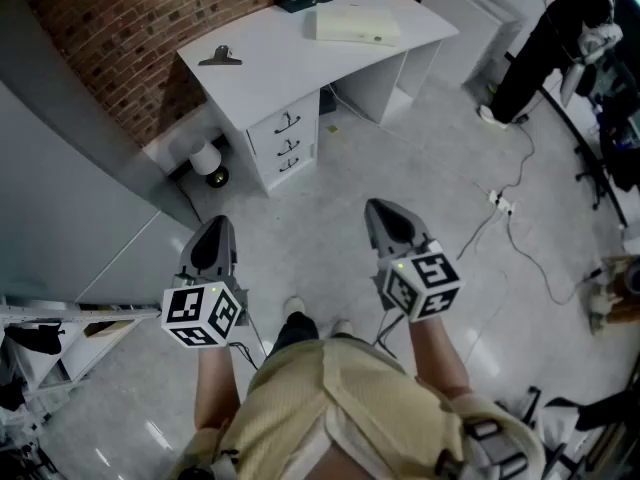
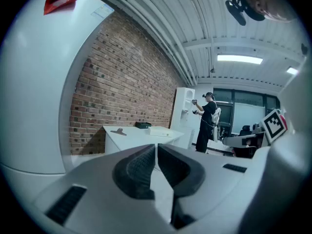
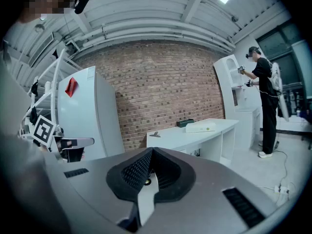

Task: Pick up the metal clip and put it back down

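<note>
The clip (image 1: 220,58) lies near the desk's (image 1: 300,63) left end, at 11 o'clock from the person and well apart from both grippers. The left gripper (image 1: 212,233) and right gripper (image 1: 388,216) are pressed together, holding nothing. The sound approach is to walk close first, spread one gripper's jaws early, then come squarely onto the clip's raised handles.

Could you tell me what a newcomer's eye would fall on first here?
The left gripper and right gripper, both shut and empty, fill the head view's foreground. Beyond them a white desk stands against the brick wall, the metal clip lying near its left end.
</note>
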Available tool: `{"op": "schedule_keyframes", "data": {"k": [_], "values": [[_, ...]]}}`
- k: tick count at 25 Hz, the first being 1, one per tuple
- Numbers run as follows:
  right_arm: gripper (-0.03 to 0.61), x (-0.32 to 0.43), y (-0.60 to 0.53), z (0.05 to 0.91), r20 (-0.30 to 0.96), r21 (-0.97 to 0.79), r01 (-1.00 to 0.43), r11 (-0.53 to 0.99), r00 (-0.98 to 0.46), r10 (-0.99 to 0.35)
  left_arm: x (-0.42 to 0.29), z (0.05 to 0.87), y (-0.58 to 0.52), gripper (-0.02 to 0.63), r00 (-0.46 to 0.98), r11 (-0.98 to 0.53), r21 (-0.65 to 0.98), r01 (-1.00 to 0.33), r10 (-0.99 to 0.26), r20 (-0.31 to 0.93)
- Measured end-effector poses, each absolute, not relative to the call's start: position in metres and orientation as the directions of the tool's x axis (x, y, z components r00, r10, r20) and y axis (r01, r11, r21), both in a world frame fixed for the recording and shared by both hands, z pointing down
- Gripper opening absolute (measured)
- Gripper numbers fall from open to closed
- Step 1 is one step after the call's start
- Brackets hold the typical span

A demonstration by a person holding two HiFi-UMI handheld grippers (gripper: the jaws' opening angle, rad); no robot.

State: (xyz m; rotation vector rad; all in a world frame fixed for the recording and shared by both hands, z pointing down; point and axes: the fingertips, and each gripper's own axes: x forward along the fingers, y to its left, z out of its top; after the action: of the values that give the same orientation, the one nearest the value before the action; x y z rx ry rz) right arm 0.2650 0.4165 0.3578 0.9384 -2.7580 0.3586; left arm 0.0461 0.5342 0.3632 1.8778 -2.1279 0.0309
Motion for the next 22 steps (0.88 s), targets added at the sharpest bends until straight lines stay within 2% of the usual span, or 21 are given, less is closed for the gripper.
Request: {"op": "schedule_keyframes", "data": {"k": [11, 22], "values": [[0.003, 0.210, 0.398, 0.367, 0.309, -0.152, -0.651, 0.744, -0.746, -0.590, 0.002, 0.371, 0.514, 0.002, -0.010, 0.056, 0.174, -0.983, -0.967, 0.253], [0.003, 0.153, 0.393, 0.377, 0.314, -0.204, -0.652, 0.731, -0.751, -0.582, -0.052, 0.385, 0.498, 0.003, -0.003, 0.024, 0.063, -0.998, -0.947, 0.321]]}}
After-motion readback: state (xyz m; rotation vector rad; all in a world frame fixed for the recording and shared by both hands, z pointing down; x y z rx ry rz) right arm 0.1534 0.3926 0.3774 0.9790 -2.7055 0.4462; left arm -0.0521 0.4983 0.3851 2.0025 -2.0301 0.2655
